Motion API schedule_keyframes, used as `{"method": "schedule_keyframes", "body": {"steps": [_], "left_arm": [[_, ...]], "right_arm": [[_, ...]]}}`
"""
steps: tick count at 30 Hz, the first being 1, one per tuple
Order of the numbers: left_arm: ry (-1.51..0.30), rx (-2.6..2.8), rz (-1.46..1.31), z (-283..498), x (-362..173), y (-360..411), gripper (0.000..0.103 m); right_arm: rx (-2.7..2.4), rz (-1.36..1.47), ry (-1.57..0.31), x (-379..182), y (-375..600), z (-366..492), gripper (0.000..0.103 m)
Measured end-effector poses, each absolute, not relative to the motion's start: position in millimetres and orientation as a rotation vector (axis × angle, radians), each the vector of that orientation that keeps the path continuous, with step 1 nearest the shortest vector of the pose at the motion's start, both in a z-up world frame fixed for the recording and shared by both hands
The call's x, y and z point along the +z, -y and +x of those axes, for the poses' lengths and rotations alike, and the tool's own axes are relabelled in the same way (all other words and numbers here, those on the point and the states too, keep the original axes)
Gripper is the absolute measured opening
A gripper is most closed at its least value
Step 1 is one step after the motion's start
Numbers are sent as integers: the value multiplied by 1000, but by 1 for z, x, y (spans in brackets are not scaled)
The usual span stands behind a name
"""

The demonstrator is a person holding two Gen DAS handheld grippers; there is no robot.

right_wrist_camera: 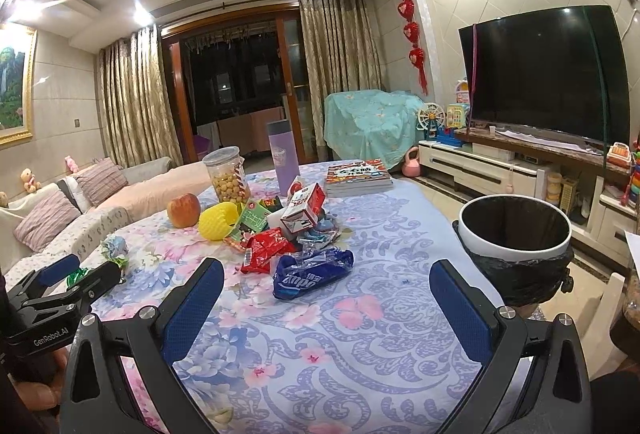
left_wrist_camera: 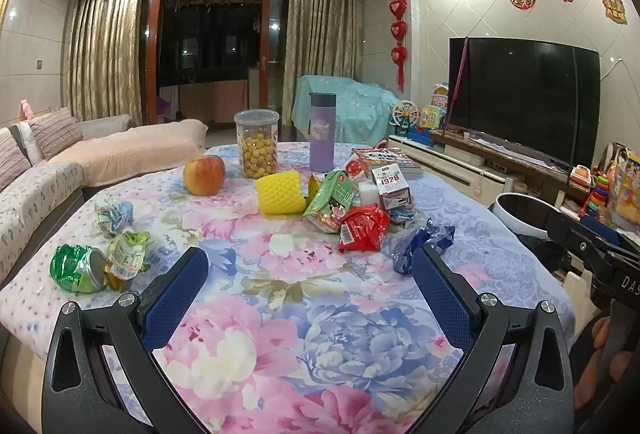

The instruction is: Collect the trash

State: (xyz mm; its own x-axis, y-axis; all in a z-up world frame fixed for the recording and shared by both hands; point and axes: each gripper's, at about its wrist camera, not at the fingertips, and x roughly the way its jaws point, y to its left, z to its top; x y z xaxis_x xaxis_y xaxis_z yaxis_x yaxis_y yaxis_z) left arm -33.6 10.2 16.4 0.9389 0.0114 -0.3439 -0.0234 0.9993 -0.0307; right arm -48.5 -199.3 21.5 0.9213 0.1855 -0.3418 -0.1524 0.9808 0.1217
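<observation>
Trash lies scattered on the floral tablecloth: a crushed green can, a yellow-green wrapper, a crumpled bluish wrapper, a red packet, a blue wrapper, a green carton, a small "1928" milk carton and a yellow foam net. A white bin with a black liner stands off the table's right edge. My left gripper is open above the cloth, nothing between its fingers. My right gripper is open too, the blue wrapper just beyond it.
An apple, a clear jar of yellow snacks, a purple flask and a stack of books stand at the table's far side. A sofa runs along the left; a TV on a low cabinet fills the right.
</observation>
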Motion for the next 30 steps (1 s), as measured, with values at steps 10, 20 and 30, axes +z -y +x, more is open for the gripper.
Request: {"method": "schedule_keyframes", "body": {"steps": [10,20,30], "left_arm": [[-351,19,-35,-34,16,-10,103],[-357,16,-37,-33,14,-11,103],[-414,7,-55,-16,3,-18,103]], "right_arm": [[179,98,-361,21,198,-48,103],[182,102,-365,20,197,-49,103],[213,118,-415,12,198,-38,103]]}}
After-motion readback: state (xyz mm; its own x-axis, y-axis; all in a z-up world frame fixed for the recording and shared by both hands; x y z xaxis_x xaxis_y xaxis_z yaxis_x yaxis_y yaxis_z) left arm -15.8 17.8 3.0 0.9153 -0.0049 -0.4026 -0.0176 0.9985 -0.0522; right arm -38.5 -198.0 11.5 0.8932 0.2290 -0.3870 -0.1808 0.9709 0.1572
